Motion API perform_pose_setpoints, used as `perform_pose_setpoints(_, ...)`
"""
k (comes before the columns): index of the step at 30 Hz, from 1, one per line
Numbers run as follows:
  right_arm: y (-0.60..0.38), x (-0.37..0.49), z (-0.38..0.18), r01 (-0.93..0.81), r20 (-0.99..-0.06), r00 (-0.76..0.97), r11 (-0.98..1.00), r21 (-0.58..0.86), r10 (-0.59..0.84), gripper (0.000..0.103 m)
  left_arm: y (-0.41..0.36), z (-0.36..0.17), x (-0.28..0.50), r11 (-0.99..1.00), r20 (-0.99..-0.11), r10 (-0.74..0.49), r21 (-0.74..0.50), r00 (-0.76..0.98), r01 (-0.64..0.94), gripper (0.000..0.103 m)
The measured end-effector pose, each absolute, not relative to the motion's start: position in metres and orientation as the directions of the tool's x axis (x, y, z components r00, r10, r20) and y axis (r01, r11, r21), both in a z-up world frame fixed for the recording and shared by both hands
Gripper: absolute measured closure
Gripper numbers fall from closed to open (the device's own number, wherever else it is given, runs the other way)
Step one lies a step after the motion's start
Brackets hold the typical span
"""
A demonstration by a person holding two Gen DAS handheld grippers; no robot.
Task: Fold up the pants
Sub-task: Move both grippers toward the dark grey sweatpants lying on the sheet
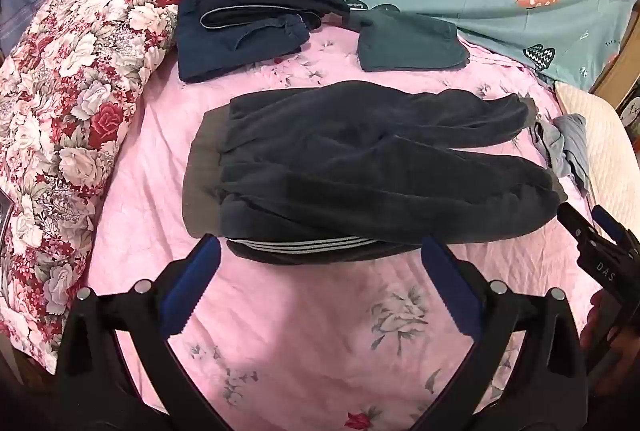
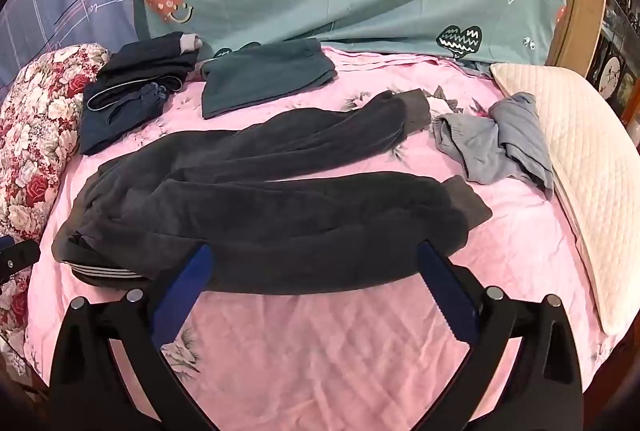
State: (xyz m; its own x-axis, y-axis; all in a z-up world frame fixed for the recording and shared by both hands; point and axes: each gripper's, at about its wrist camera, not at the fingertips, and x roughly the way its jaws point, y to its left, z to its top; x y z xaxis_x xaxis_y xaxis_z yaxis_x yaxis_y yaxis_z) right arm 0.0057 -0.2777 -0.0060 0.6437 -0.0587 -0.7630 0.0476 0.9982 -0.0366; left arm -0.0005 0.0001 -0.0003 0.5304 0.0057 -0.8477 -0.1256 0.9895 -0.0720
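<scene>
Pants, dark fleece w/ grey waistband and cuffs, lie flat across the pink bed sheet, waist toward the floral quilt, legs running toward the white pillow. Legs are spread in a V, not stacked yet; no fold looks made so far, as I judge it.

Left tool hovers near the waist end, jaws wide, nothing in them. Right tool hovers over the near leg, also spread wide and empty; its tip shows at the edge of the left view too.

Risks from here:
- Striped garment is tucked under the near edge of the pants by the waist. A low pinch there prob grabs both layers, so it drags along into the fold.
- Fleece is thick and soft; a shallow bite on one layer only could lift the top ply and leave the rest bunched.
- Far leg is wrinkled and angled off. Folding w/o straightening likely gives a skewed stack.
- Crumpled grey-blue garment sits just beside the far cuff; sweeping that leg over may snag or shove it.
- Folded dark clothes and the green piece lie beyond, apart from the pants; a big swing could nudge them.
</scene>
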Motion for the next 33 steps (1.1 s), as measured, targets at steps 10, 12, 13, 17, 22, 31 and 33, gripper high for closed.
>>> perform_pose_setpoints(10,-0.288,-0.002,0.005,0.071,-0.754,0.651,0.996,-0.059,-0.091,0.001,-0.005,-0.007,0.007,0.99,-0.866,-0.005,-0.073,0.501,-0.117,0.002)
perform_pose_setpoints(12,-0.288,0.004,-0.003,0.067,-0.766,0.638,0.997,-0.049,-0.081,0.001,-0.008,-0.006,0.007,0.99,-0.862,0.008,-0.062,0.506,-0.123,0.002)
perform_pose_setpoints(13,-0.287,0.004,-0.004,0.068,-0.765,0.638,0.996,-0.053,-0.084,0.001,-0.009,-0.006,0.008,0.99,-0.862,0.013,-0.059,0.507,-0.126,0.002)
perform_pose_setpoints(17,-0.276,0.004,-0.007,0.05,-0.767,0.637,0.997,-0.056,-0.075,0.001,-0.005,-0.006,0.009,0.99,-0.863,0.016,-0.058,0.505,-0.131,0.002)
perform_pose_setpoints(22,-0.267,0.003,-0.013,0.044,-0.78,0.622,0.998,-0.052,-0.068,0.001,-0.004,-0.008,0.012,0.99,-0.867,0.008,-0.063,0.498,-0.126,0.002)
perform_pose_setpoints(31,-0.267,0.0,-0.019,0.048,-0.792,0.608,0.998,-0.034,-0.057,0.001,-0.009,-0.007,0.014,0.992,-0.867,0.005,-0.057,0.498,-0.11,0.002)
perform_pose_setpoints(33,-0.266,0.001,-0.021,0.045,-0.798,0.6,0.999,-0.027,-0.049,0.001,-0.008,-0.007,0.014,0.992,-0.869,0.011,-0.051,0.495,-0.112,0.002)
